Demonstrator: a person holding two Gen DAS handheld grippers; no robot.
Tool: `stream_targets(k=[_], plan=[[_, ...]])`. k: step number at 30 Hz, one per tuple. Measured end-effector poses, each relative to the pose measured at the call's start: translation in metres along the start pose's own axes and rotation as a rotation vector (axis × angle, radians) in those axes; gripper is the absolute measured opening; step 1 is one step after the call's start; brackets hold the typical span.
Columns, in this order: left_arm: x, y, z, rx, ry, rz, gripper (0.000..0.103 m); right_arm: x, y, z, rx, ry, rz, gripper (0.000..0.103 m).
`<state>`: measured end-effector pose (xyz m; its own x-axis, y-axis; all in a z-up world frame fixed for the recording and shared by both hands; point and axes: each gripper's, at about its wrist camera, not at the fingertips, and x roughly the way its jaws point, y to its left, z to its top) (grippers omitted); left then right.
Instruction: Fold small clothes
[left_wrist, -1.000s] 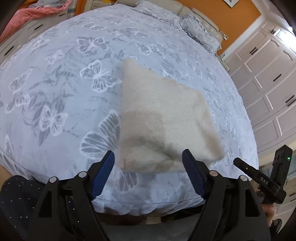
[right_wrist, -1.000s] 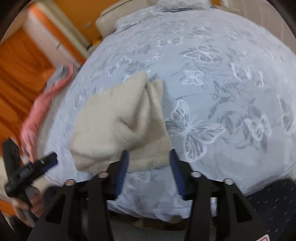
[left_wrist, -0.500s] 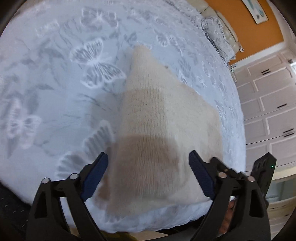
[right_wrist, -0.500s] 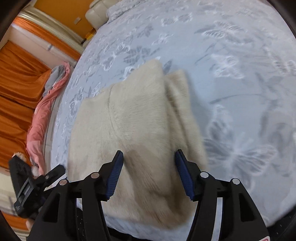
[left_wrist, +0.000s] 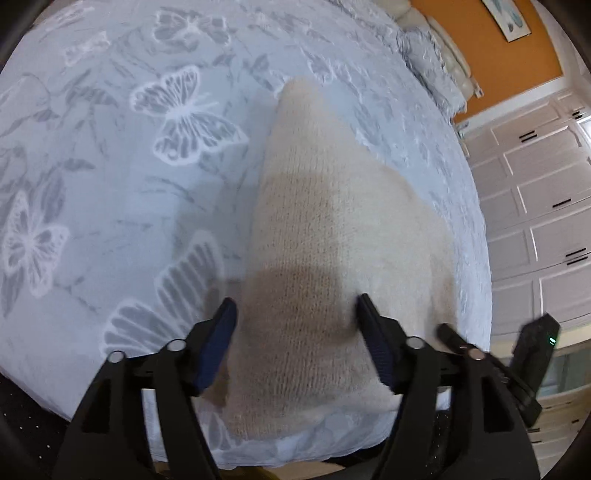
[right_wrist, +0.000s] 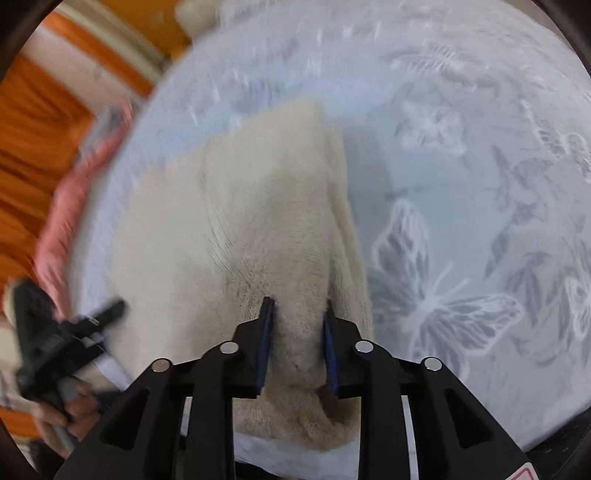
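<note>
A cream knitted garment lies folded on the butterfly-print bedspread, near the bed's front edge. My left gripper is open, its blue-padded fingers straddling the garment's near part, pressed down on it. In the right wrist view the same garment fills the middle. My right gripper has narrowed its jaws around a raised ridge of the knit, which bulges between the pads. Each gripper shows at the edge of the other's view.
The bed's front edge runs just under both grippers. Pillows and an orange wall lie at the bed's head. White wardrobe doors stand to the right. A pink cloth hangs off the bed's left side by orange curtains.
Both grippers have moved forward and down onto the garment. The right gripper's jaws have closed in, pinching a ridge of knit. The left jaws have narrowed somewhat but stay open.
</note>
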<state>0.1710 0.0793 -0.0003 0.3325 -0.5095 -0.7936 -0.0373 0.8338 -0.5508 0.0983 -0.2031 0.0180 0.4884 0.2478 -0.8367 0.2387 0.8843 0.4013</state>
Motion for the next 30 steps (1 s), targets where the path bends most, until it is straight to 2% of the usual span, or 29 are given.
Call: stream_targets(k=[1,2,4,5,6,7,8,9,10,11,14,16,17,20,21,23,24,25,27,29,30], plan=[[-0.002,0.0,0.001,0.001,-0.015,0.017,0.081,-0.006,0.001,0.001,-0.005,-0.037,-0.043,0.068],[0.0,0.0,0.003,-0.001,-0.021,0.022,0.085,-0.008,0.001,0.004,-0.018,-0.071,-0.084,0.075],[0.01,0.002,0.007,-0.019,0.005,0.004,0.086,0.008,-0.003,0.011,-0.033,-0.024,-0.088,0.077],[0.018,0.004,0.008,-0.037,0.03,-0.006,0.086,0.027,-0.009,0.015,-0.006,0.054,-0.07,0.077],[0.028,0.004,0.009,-0.063,0.061,-0.03,0.085,0.044,-0.016,0.016,0.043,0.115,-0.031,0.075],[0.035,0.003,0.01,-0.076,0.083,-0.059,0.083,0.051,-0.019,0.015,0.079,0.139,0.023,0.062],[0.039,0.001,0.011,-0.082,0.096,-0.07,0.076,0.055,-0.018,0.017,0.117,0.155,0.12,0.045],[0.036,-0.006,0.012,-0.069,0.078,-0.048,0.066,0.049,-0.013,0.021,0.117,0.137,0.115,0.036],[0.029,-0.015,0.014,-0.038,0.057,-0.064,0.058,0.036,-0.005,0.025,0.081,0.097,0.119,0.03],[0.02,-0.024,0.013,-0.007,0.036,-0.087,0.053,0.022,0.003,0.028,0.051,0.056,0.141,0.029],[-0.007,-0.049,0.014,0.081,-0.031,-0.139,0.054,-0.028,0.017,0.03,-0.026,-0.072,0.163,0.025],[-0.005,-0.056,0.011,0.104,-0.035,-0.137,0.055,-0.037,0.004,0.024,-0.019,-0.11,0.124,0.027],[0.003,-0.057,0.008,0.116,-0.025,-0.116,0.057,-0.026,-0.006,0.02,-0.004,-0.083,0.088,0.028],[0.034,-0.049,-0.011,0.166,0.04,0.08,0.058,0.022,-0.042,0.006,0.037,0.092,-0.048,0.035],[0.028,-0.051,-0.014,0.176,0.011,0.082,0.058,0.013,-0.044,0.003,0.065,0.051,-0.005,0.035],[0.01,-0.058,-0.02,0.197,-0.041,0.119,0.059,-0.022,-0.037,-0.001,0.047,-0.048,-0.045,0.034],[-0.003,-0.064,-0.024,0.219,-0.072,0.155,0.059,-0.047,-0.024,-0.004,-0.011,-0.122,-0.082,0.033],[-0.013,-0.068,-0.027,0.237,-0.101,0.175,0.061,-0.059,-0.016,-0.007,-0.05,-0.152,-0.084,0.033],[-0.027,-0.078,-0.038,0.285,-0.149,0.241,0.07,-0.072,0.005,-0.019,-0.154,-0.145,-0.079,0.031],[-0.023,-0.079,-0.047,0.34,-0.123,0.311,0.07,-0.061,0.006,-0.03,-0.218,-0.086,-0.103,0.03],[-0.013,-0.079,-0.053,0.367,-0.094,0.351,0.071,-0.043,0.001,-0.039,-0.252,-0.029,-0.152,0.028]])
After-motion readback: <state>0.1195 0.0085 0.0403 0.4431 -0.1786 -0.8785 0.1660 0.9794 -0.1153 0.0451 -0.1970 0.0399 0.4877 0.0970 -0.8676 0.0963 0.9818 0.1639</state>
